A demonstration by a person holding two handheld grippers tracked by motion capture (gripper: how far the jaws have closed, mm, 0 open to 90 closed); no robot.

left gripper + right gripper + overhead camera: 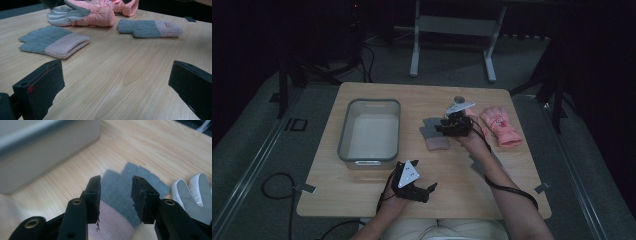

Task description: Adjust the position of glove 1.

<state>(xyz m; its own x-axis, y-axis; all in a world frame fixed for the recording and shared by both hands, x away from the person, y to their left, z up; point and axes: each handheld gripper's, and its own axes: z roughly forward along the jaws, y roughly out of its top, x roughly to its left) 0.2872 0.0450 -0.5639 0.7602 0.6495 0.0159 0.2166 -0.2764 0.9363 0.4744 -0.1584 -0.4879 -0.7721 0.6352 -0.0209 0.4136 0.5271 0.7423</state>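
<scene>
A grey knit glove with a pink cuff (435,135) (117,195) lies on the table just right of the bin. My right gripper (444,128) (116,180) hovers just over its grey finger part, jaws a little apart with nothing between them. A pink padded glove (501,127) lies to the right; its white and grey palm (192,195) shows beside the knit glove. My left gripper (431,192) (116,66) rests near the front edge, jaws wide open and empty. Ahead of it lie two knit gloves (53,41) (150,28) and the pink padded gloves (85,13).
A grey plastic bin (371,131) (37,152) stands empty on the left half of the wooden table (362,195). Cables trail from both grippers over the front edge. Metal stand legs (414,60) rise on the floor beyond the far edge.
</scene>
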